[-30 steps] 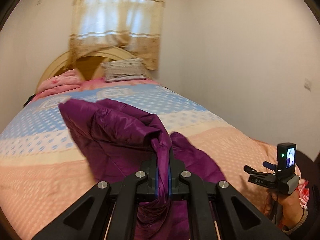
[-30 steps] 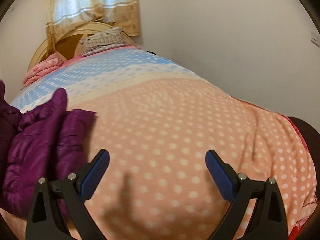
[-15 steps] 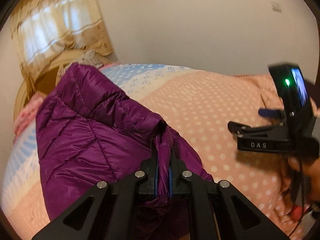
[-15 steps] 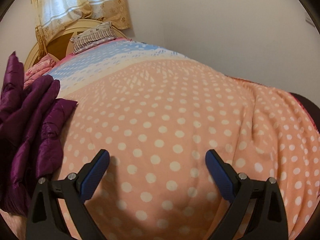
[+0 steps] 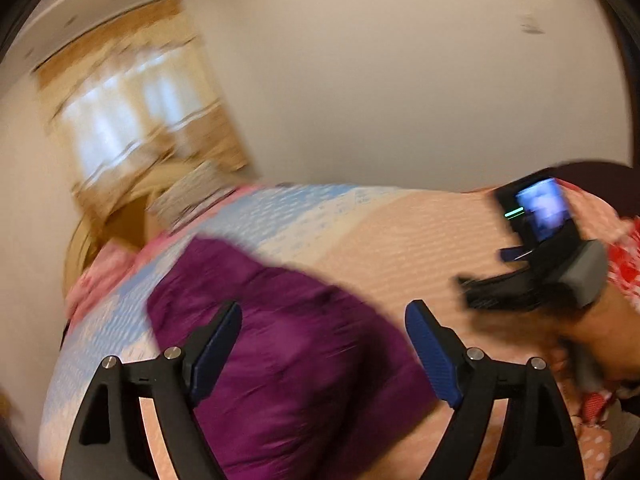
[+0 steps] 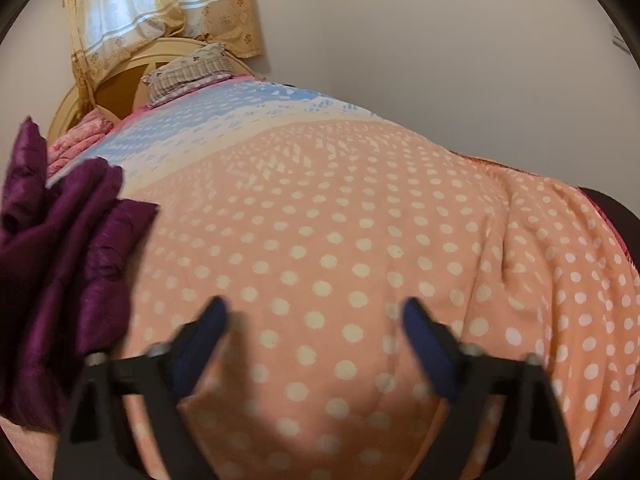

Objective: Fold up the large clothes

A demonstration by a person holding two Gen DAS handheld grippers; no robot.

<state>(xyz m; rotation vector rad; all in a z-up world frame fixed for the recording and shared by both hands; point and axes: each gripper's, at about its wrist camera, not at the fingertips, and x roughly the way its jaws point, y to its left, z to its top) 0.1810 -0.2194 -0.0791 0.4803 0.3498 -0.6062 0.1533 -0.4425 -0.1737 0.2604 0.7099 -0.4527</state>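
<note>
The dotted bedspread point(image 6: 360, 220) serves as the folding surface, and the purple padded jacket point(image 5: 288, 360) lies bunched on it. The left gripper point(image 5: 324, 356) is opening above the jacket, apparently letting it settle. The right gripper point(image 6: 316, 344) is closing on nothing. No writing is legible through the blur.
</note>
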